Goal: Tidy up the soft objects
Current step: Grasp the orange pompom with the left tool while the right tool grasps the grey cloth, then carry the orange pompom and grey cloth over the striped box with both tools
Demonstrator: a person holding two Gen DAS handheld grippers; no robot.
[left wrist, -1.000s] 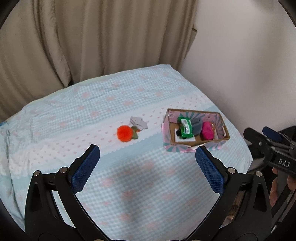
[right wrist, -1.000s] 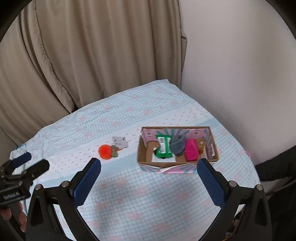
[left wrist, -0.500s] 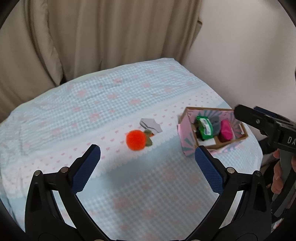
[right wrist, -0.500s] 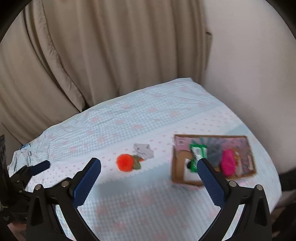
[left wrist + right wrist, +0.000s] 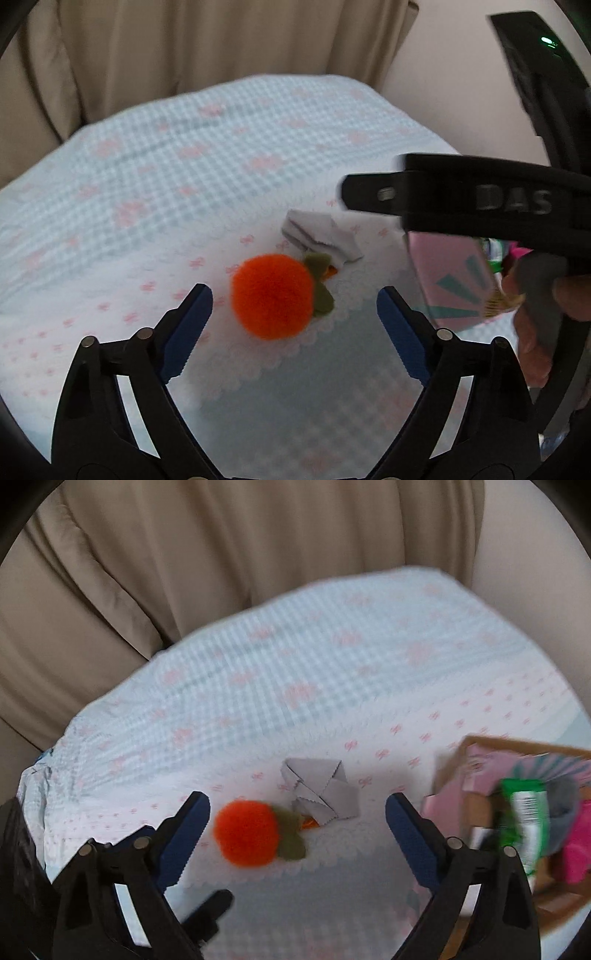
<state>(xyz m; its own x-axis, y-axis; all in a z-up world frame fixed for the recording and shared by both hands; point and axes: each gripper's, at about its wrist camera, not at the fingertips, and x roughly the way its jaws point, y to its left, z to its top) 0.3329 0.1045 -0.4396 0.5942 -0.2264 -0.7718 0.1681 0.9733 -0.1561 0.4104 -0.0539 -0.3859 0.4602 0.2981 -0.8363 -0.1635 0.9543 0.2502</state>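
A fuzzy orange ball with green felt leaves [image 5: 272, 295] lies on the blue checked cloth, with a folded grey cloth [image 5: 320, 240] just behind it. My left gripper [image 5: 294, 321] is open, its blue pads on either side of the ball, just short of it. My right gripper [image 5: 297, 834] is open above the ball [image 5: 246, 837] and the grey cloth [image 5: 320, 794]. A pink cardboard box [image 5: 480, 775] at the right holds a green packet [image 5: 526, 812], a grey item and a pink item. The box also shows in the left wrist view [image 5: 443, 273].
The table [image 5: 295, 672] is round, covered with a blue cloth with pink hearts. Beige curtains [image 5: 221, 554] hang close behind it, and a pale wall [image 5: 461, 92] stands at the right. The right gripper's black body [image 5: 480, 199] crosses the left wrist view above the box.
Both grippers have moved down and in towards the orange ball and grey cloth, which now look much larger. The right gripper has swung left over the box.
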